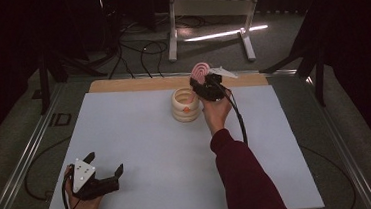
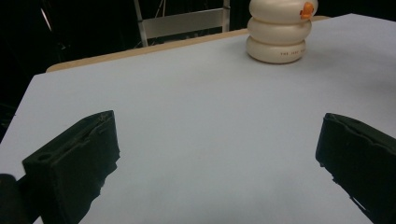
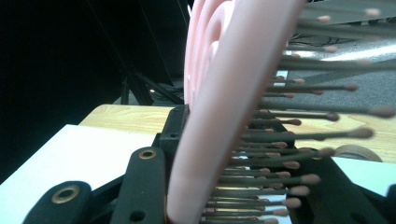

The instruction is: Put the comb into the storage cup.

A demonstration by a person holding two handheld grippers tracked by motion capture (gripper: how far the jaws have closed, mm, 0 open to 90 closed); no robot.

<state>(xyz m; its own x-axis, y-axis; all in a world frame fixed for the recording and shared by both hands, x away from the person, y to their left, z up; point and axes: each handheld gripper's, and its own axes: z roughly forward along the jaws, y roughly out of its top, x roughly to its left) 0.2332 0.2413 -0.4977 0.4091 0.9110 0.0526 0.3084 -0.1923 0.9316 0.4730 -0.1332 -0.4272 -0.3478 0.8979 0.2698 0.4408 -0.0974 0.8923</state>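
Pink hairbrush [image 3: 219, 93] near table's [image 1: 126, 139] far edge

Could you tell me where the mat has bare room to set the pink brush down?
The mat lies bare between the cream ring holder and the left tool. Its right edge also looks free. It is crowded beside the holder, where the right tool grips the pink brush.

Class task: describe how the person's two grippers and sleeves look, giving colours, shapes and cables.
Both grippers are black with two blocky jaws. The left gripper and right gripper each carry a pale three-cornered plate and trail a black cable. The sleeve is dark red.
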